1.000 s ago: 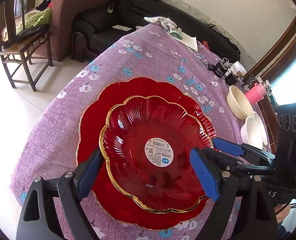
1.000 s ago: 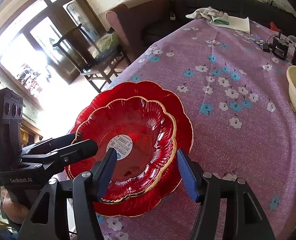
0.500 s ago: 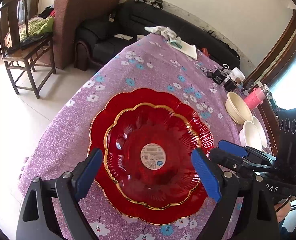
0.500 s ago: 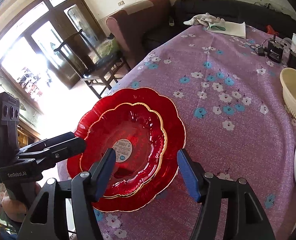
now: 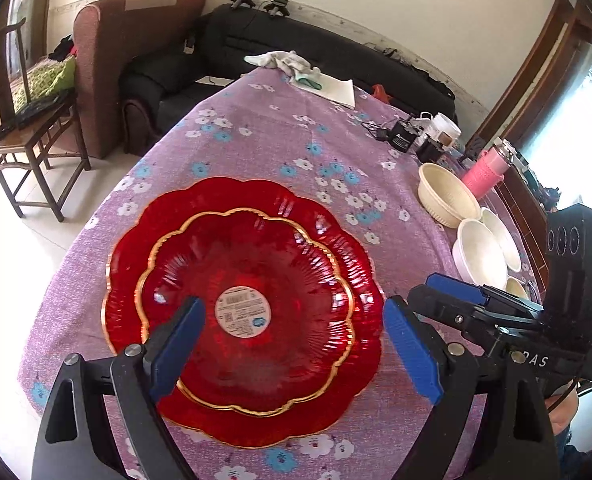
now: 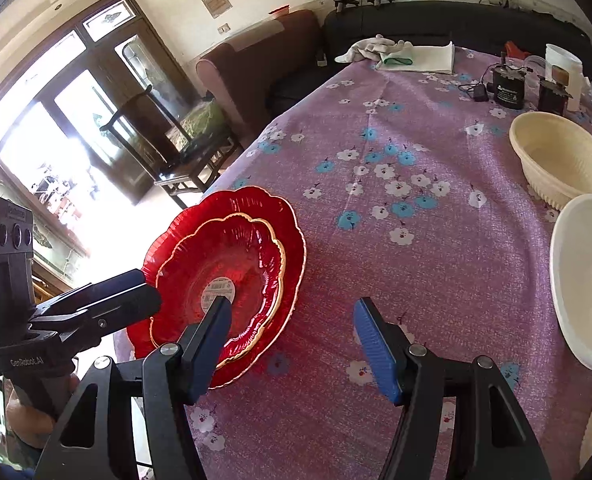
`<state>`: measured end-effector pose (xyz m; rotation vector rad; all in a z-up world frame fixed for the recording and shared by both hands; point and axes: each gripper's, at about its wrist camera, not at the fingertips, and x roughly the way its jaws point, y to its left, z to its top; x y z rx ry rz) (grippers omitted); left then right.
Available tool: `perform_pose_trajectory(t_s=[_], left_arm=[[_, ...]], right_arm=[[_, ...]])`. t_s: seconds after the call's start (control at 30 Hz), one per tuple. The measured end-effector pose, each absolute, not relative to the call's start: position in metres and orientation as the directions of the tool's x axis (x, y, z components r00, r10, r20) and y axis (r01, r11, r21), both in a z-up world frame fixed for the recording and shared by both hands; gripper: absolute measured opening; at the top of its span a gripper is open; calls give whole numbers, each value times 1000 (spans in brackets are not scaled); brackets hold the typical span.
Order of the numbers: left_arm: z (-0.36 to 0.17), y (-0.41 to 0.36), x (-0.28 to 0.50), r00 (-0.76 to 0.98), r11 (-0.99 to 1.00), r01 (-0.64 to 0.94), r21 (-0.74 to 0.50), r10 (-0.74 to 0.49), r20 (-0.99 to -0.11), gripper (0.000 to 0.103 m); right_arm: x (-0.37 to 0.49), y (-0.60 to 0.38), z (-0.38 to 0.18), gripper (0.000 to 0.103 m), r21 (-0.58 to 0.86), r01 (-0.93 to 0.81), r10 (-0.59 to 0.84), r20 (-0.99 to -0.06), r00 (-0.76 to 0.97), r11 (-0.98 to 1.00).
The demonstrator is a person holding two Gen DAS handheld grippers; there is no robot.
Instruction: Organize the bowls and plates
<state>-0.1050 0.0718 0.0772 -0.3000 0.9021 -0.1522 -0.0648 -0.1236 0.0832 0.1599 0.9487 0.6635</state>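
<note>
Jaws of the left gripper (image 5: 294, 344) and right gripper (image 6: 292, 344) are spread wide, nothing held. Small red plate (image 5: 248, 276) is nested on large red plate (image 5: 240, 196) at the tablecloth's (image 6: 415, 240) edge.

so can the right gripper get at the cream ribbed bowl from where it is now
Probably yes. The right gripper is open and holds nothing, and only bare tablecloth lies between it and the cream ribbed bowl. The white bowl sits nearer on the same side, so it would likely need to pass beside it.
</note>
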Motion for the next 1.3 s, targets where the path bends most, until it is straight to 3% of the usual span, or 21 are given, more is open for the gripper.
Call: perform_pose_trajectory(t_s=[0.6, 0.8, 0.83, 0.9, 1.0, 1.07, 1.13, 1.2, 1.3], left_arm=[[64, -92, -81, 500, 939, 288, -186, -314, -807, 90], [71, -134, -49, 522, 933, 321, -163, -318, -792, 90], [73, -136, -43, 529, 932, 319, -172, -326, -784, 90], [72, -144, -24, 553, 935, 300, -188, -331, -765, 90], [64, -157, -3, 556, 936, 287, -201, -334, -761, 90], [55, -165, 9, 560, 941, 281, -187, -319, -765, 89], [47, -168, 15, 563, 945, 271, -182, -309, -766, 75], [37, -170, 21, 569, 953, 254, -162, -283, -772, 70], [27, -170, 24, 543, 938, 271, -215, -333, -771, 70]], right_arm=[[-63, -273, 114, 68, 480, -277, 537, -576, 616, 832], [-68, -358, 123, 67, 456, -113, 375, -539, 754, 883], [-68, -372, 120, 65, 448, -71, 334, -542, 771, 891], [-65, -387, 113, 47, 446, -30, 303, -556, 774, 895], [-58, -399, 100, 37, 476, -12, 322, -576, 752, 879], [-54, -399, 96, 37, 474, -6, 322, -589, 741, 881], [-52, -396, 94, 37, 471, -6, 325, -600, 731, 882], [-48, -395, 90, 37, 463, 2, 321, -618, 718, 887], [-41, -396, 80, 37, 454, 22, 315, -652, 689, 891]])
